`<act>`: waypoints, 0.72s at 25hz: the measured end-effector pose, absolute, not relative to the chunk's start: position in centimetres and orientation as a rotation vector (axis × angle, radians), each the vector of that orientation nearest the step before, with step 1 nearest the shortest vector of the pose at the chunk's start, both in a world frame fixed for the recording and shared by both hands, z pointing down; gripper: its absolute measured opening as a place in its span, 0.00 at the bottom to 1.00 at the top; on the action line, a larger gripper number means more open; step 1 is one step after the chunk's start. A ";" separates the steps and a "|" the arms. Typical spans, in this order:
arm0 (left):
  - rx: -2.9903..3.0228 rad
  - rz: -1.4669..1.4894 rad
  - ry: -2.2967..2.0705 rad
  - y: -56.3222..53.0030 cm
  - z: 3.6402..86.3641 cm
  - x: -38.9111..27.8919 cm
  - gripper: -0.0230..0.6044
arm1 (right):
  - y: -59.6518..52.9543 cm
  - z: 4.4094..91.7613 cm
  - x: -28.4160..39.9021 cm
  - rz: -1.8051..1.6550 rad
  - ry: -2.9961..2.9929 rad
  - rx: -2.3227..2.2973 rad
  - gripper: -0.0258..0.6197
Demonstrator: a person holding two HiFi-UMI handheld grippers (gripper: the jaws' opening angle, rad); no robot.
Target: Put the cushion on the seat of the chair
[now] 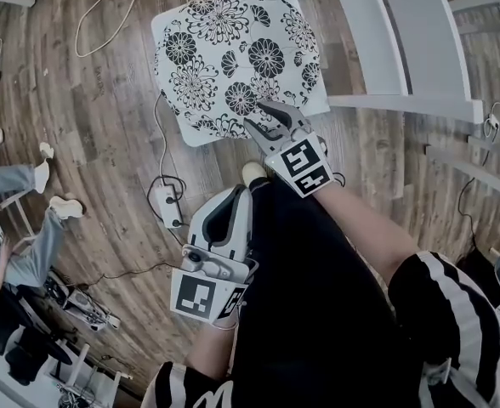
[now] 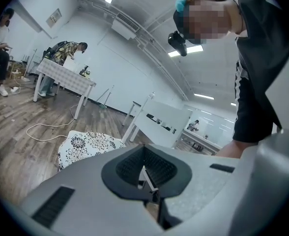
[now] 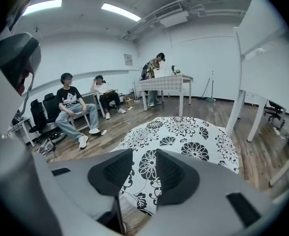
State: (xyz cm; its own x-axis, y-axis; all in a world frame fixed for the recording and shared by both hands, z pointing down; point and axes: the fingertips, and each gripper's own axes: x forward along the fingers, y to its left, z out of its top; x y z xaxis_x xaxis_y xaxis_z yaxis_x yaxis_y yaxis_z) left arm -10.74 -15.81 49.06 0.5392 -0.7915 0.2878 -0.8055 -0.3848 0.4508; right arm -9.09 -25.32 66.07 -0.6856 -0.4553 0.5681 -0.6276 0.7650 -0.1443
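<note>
The cushion (image 1: 233,58), white with black flower print, lies flat on a white square surface whose edge (image 1: 158,25) shows round it, apparently the chair's seat. In the right gripper view the cushion (image 3: 184,136) fills the middle ground, and in the left gripper view the cushion (image 2: 85,144) shows low at the left. My right gripper (image 1: 254,116) is open, its tips over the cushion's near edge, and the floral cloth shows in the gap between the jaws of the right gripper (image 3: 144,173). My left gripper (image 1: 240,192) hangs back near my body, away from the cushion. The left gripper (image 2: 145,173) has its pads together with nothing in them.
A white table frame (image 1: 403,49) stands close on the cushion's right. A power strip (image 1: 169,206) and cables (image 1: 122,24) lie on the wooden floor at the left. A seated person's legs (image 1: 20,219) are at the far left. More people (image 3: 73,107) sit by the wall.
</note>
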 end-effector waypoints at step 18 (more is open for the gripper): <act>2.320 0.036 -1.273 -17.9 46.6 -9.7 0.04 | -24.0 51.6 -6.5 0.364 -2.654 1.025 0.09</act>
